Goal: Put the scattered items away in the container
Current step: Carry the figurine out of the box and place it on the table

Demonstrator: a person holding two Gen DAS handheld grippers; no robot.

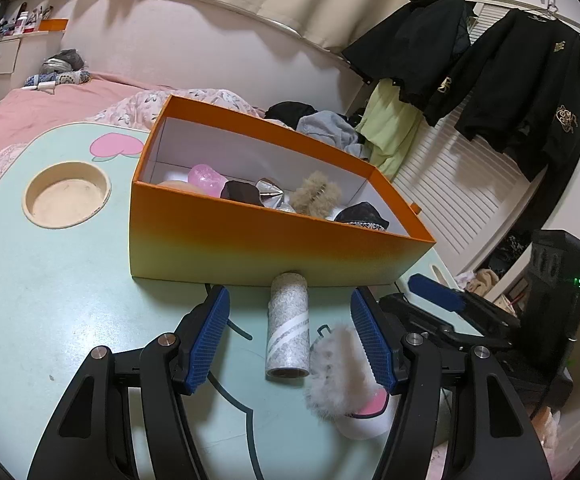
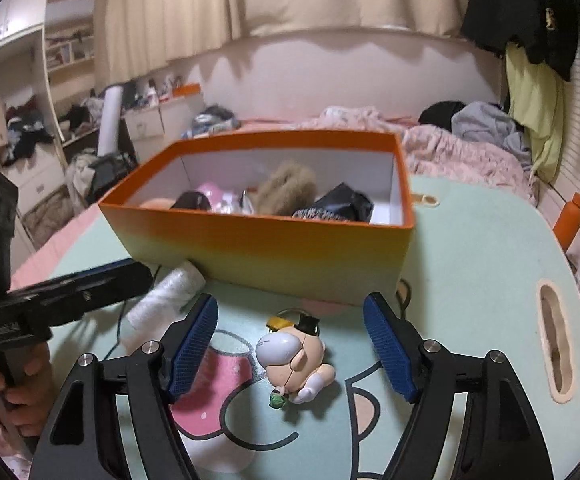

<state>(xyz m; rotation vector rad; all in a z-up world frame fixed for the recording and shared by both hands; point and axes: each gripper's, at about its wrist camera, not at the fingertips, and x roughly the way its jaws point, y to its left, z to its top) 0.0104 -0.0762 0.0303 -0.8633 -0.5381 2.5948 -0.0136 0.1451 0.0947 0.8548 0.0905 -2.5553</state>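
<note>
Mid-tidy, with several items already in the orange box (image 2: pixel 274 240) at frame centre. Right gripper (image 2: pixel 290 350) spread wide, framing the small figurine (image 2: pixel 296 356) in the lower middle, pads clear of it. Likely next: lower, centre, close gently on its rounded body. Left gripper (image 1: pixel 290 344) half spread over the patterned roll (image 1: pixel 288 328), pinching nothing; fluffy clip (image 1: pixel 336 372) just beside.

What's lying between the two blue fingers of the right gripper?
A small doll-like figurine with a black top hat lies on the table between the open right gripper fingers, untouched by either. The right wrist view shows this.
</note>
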